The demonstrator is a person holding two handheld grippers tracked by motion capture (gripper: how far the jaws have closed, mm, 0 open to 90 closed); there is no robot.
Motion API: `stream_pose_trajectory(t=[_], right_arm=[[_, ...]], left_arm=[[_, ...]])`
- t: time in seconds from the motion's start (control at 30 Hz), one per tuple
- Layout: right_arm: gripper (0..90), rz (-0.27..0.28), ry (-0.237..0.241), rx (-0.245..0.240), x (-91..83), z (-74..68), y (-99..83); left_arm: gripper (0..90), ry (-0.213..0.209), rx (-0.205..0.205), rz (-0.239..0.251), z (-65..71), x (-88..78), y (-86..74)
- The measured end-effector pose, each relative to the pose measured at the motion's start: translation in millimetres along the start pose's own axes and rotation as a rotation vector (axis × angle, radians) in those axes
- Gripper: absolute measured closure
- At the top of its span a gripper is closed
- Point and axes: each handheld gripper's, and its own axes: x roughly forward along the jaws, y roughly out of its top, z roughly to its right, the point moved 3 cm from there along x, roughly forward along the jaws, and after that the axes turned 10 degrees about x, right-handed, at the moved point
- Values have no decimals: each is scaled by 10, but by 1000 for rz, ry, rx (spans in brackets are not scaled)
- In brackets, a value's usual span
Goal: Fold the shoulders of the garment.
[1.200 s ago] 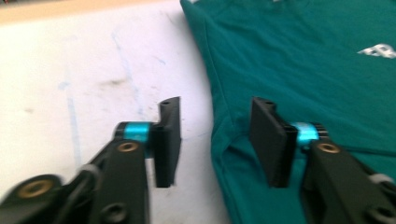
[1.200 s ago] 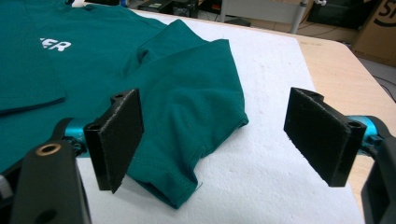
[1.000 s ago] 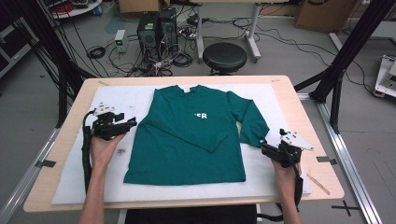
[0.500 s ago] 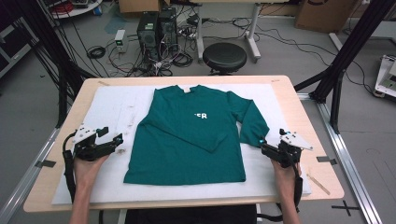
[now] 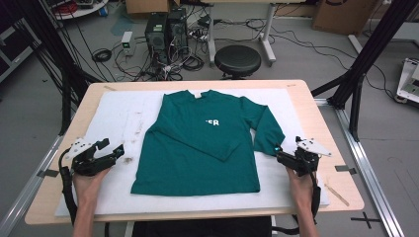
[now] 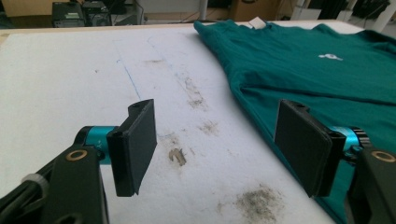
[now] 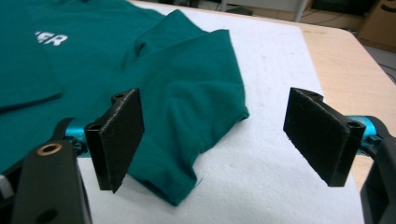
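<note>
Left gripper [image 6: 215, 149]: jaws apart, lately opening, nothing between them, just off the left edge of the teal long-sleeved cotton shirt [image 5: 202, 143]. Right gripper [image 7: 224, 140]: jaws apart, empty, beside the shirt's right cuff [image 7: 180, 186]. Shirt lies flat, front up, on the white padded mat [image 5: 118, 113]; left sleeve folded across the chest, right sleeve doubled beside the body. Folding judged early: body folds remain.
</note>
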Motion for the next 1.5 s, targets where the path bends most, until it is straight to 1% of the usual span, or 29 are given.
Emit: stream_pose_trajectory(t=[0.07, 0.1, 0.17, 0.23, 0.27, 0.3, 0.33, 0.43, 0.47, 0.5, 0.53, 0.57, 0.6, 0.63, 0.7, 0.83, 0.93, 1.0, 1.03, 1.07, 1.1, 1.17, 1.2, 1.23, 1.3, 1.33, 1.43, 1.47, 1.5], right_arm=[[229, -17, 12, -12, 3, -10, 1], [255, -55, 44, -19, 1, -11, 7], [258, -65, 56, -25, -3, -8, 20], [276, -87, 113, -46, -47, -14, 100], [276, -87, 113, -46, -47, -14, 100], [353, -120, 164, -91, -67, -31, 154], [353, -120, 164, -91, -67, -31, 154], [406, -178, 225, -147, -47, -67, 198], [457, -232, 259, -187, 9, -88, 205], [457, -232, 259, -187, 9, -88, 205], [464, -263, 267, -216, 61, -102, 196], [474, -284, 279, -224, 91, -108, 182], [474, -284, 279, -224, 91, -108, 182], [481, -326, 274, -240, 149, -108, 147], [481, -344, 272, -251, 171, -109, 128], [482, -387, 292, -262, 219, -123, 69], [497, -414, 279, -260, 268, -111, 41], [504, -420, 272, -260, 283, -104, 36], [552, -420, 284, -233, 301, -83, 36], [552, -420, 284, -233, 301, -83, 36], [651, -414, 273, -232, 304, -62, 44], [680, -414, 274, -232, 306, -59, 46], [781, -408, 254, -245, 303, -61, 49], [811, -405, 247, -252, 305, -62, 52], [836, -400, 242, -253, 304, -60, 58], [848, -380, 225, -242, 294, -54, 85], [852, -355, 224, -213, 263, -59, 127], [854, -315, 228, -181, 220, -77, 194], [854, -299, 231, -166, 204, -89, 230]], left_arm=[[292, -6, 6, 7, 3, -7, -1], [292, -1, 14, 6, 7, -5, -1], [292, 1, 19, -4, 9, 3, -2], [292, 4, 11, -17, 6, 17, -3], [292, 4, 11, -17, 6, 17, -3], [292, 5, 10, -20, 5, 19, -3], [292, 7, 10, -21, 5, 20, -4], [294, 5, 15, -21, 7, 16, -4], [303, -2, 22, -20, 17, 17, -4], [305, -2, 22, -20, 17, 17, -4], [305, -4, 28, -23, 25, 18, -4], [305, -8, 37, -28, 33, 21, -3], [306, -8, 37, -28, 33, 21, -3], [308, -5, 35, -28, 34, 21, -3], [309, -5, 37, -27, 34, 18, -4], [317, -5, 32, -28, 32, 18, -6], [332, -14, 33, -34, 34, 24, -5], [334, -15, 34, -37, 35, 26, -5], [336, -15, 33, -37, 35, 27, -5], [336, -15, 32, -36, 34, 26, -5], [339, -14, 30, -35, 34, 26, -6], [351, -17, 29, -35, 32, 25, -6], [358, -18, 30, -35, 34, 26, -6], [360, -19, 32, -36, 36, 26, -6], [360, -21, 36, -40, 41, 29, -5], [360, -21, 36, -42, 41, 29, -5], [360, -21, 34, -42, 37, 30, -6], [360, -20, 33, -43, 35, 29, -6], [360, -20, 33, -42, 36, 28, -6]])
